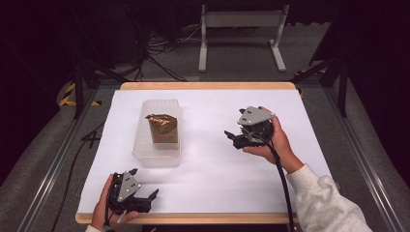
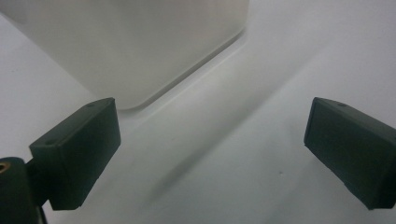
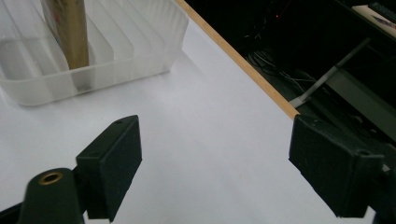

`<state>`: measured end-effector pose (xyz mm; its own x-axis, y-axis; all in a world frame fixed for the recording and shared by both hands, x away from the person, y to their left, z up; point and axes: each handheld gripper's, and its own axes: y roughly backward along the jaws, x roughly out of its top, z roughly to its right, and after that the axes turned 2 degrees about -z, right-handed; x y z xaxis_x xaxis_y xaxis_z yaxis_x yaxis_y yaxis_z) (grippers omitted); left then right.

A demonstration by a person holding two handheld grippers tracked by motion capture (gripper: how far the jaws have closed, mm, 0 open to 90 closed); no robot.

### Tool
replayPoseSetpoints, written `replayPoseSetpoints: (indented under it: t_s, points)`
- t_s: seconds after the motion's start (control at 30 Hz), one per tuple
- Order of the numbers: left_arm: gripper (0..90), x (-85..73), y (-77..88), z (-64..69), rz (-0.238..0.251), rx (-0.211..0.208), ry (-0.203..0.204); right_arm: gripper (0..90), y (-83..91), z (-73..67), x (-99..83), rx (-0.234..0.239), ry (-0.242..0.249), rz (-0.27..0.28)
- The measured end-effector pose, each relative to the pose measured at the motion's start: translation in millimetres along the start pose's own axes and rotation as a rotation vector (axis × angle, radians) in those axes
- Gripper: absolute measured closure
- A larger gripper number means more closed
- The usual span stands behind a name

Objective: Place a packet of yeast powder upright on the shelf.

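A clear plastic bin with slotted dividers stands left of centre on the white table top. A brown-gold foil packet stands upright inside it, also seen as the packet in the bin from the right gripper view. My left gripper rests near the table's front left edge, open and empty, with the bin's corner just ahead of it. My right gripper is held right of centre, pointing left toward the bin, open and empty; its fingers stand far apart.
The table's wooden far edge runs close to the right gripper. Beyond the table are a white metal stand, cables on the floor and dark surroundings. Aluminium rails flank the table.
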<state>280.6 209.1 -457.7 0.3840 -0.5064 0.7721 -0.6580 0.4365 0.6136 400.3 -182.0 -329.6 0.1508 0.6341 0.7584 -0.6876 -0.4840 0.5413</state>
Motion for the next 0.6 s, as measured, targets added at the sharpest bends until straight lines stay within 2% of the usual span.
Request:
replayPoseSetpoints:
  t_s: [0.33, 0.6]
  points:
    - [4.4, -0.6, 0.8, -0.9, 0.001, 0.004, -0.003, 15.7, 9.0, 7.6, -26.1, -0.034, -0.035, -0.004]
    - [4.5, -0.4, 1.0, -0.5, 0.000, 0.011, -0.002, 14.9, 22.1, 8.0, -46.6, -0.091, -0.005, -0.003]
